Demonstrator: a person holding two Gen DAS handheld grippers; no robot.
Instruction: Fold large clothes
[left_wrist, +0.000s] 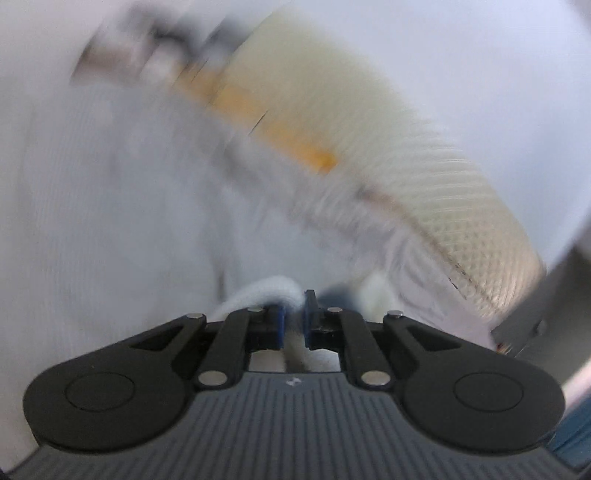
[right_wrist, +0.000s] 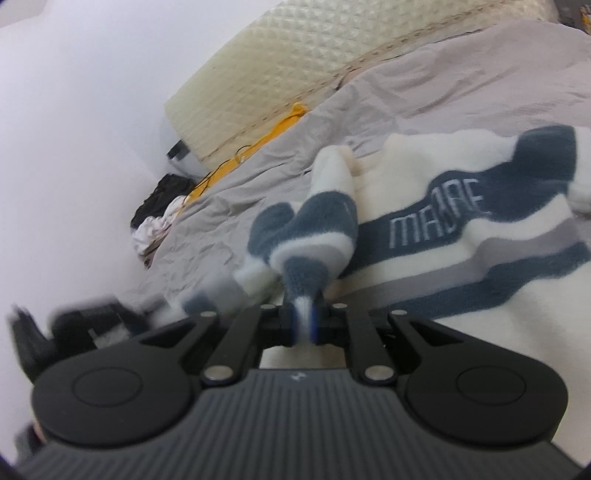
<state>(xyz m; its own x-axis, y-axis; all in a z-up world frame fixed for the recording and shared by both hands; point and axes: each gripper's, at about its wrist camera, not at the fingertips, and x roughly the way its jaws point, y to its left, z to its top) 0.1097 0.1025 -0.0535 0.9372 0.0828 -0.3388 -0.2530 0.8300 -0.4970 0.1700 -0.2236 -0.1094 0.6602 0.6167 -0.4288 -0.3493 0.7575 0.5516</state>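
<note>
On the grey bed (right_wrist: 461, 74), both jaws clamped on fleece garment (right_wrist: 424, 177).

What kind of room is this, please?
Most likely a bedroom. A wrinkled grey bedsheet covers a wide bed, a cream quilted mattress leans against the white wall, and a fleece garment lies on the bed for folding.

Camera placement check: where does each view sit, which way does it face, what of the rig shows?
Left wrist: on left gripper, facing bed and quilted headboard, blurred; own fingers pinch white fabric.
Right wrist: on right gripper, facing striped fleece garment on grey sheet; own fingers pinch its edge.
Shared: headboard, yellow strip.
</note>
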